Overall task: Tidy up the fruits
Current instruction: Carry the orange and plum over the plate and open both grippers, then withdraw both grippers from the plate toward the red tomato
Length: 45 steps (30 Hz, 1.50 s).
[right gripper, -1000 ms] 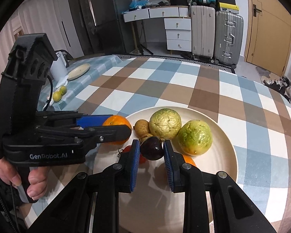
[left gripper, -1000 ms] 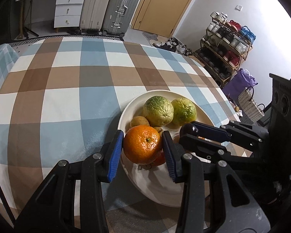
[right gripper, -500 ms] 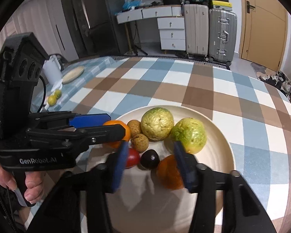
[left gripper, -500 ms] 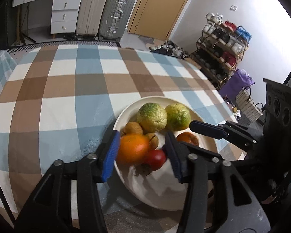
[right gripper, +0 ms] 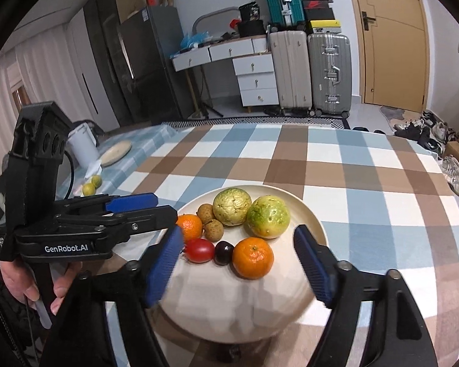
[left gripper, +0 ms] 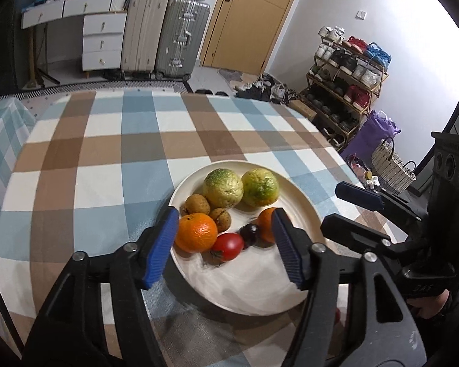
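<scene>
The left gripper (left gripper: pixel 223 244) hangs just above the near left part of a cream plate (left gripper: pixel 303 202), jaws spread wide and holding nothing. An orange mandarin (left gripper: pixel 196 231) sits on the plate just beside the inner face of its left finger pad (left gripper: pixel 160 246); whether they touch cannot be told. A red tomato (left gripper: pixel 228 245) and a dark cherry (left gripper: pixel 249 234) lie between the pads, further forward.

The right gripper (right gripper: pixel 237 266) is also released, jaws far apart and empty, over the near edge of the same plate. A second mandarin (right gripper: pixel 253 257) lies directly ahead between its pads, touching neither. Beyond, on the plate, are two small brown longans (right gripper: pixel 209 221) and two large knobbly green-yellow fruits (right gripper: pixel 251 211) side by side at the far rim.

All these fruits are round, with no long axis to align to. Two small limes (right gripper: pixel 91 185) remain off the plate, far out on the left of the checked tablecloth (right gripper: pixel 367 168), nearer the left gripper; those are likely next.
</scene>
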{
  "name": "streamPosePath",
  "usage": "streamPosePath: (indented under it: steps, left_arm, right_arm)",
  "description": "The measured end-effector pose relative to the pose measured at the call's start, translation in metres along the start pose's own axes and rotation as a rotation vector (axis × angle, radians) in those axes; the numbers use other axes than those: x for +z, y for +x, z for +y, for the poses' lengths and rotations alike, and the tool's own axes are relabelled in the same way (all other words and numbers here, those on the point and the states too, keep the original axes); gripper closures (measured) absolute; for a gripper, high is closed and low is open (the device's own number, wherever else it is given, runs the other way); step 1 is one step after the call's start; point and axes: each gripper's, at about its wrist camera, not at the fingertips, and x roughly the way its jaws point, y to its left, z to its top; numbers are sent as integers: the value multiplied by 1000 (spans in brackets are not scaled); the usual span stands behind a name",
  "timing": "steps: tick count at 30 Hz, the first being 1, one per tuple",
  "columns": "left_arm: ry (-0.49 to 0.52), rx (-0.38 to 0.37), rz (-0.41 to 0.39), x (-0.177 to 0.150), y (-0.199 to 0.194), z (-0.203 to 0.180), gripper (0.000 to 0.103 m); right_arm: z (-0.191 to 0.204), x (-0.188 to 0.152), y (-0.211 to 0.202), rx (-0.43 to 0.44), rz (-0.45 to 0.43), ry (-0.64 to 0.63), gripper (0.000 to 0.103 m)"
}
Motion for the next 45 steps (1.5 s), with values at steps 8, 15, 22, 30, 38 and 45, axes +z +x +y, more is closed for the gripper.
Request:
streamPosePath:
  steps: [8, 15, 22, 30, 38, 45]
  left_arm:
    - [24, 29, -70, -6, -43, -23, 20]
    - [38, 42, -112, -20, -81, -47, 12]
    - [47, 18, -147, -52, -107, -75, 1]
    - [-31, 71, -133, -98, -107, -80, 1]
    - [-97, 94, -62, -139, -90, -73, 1]
    - [-95, 104, -40, -151, -77, -66, 1]
  right_arm:
    - [3, -5, -45, -38, -84, 16, 20]
    - [9, -17, -83, -49, -134, 29, 13]
    - [16, -42, -116, -62, -165, 50, 5]
    - [15, -77, -130, -62, -139, 69, 4]
    - [16, -109, -127, -44, -98, 86, 3]
    - [17, -127, -106, -27, -34, 103, 3]
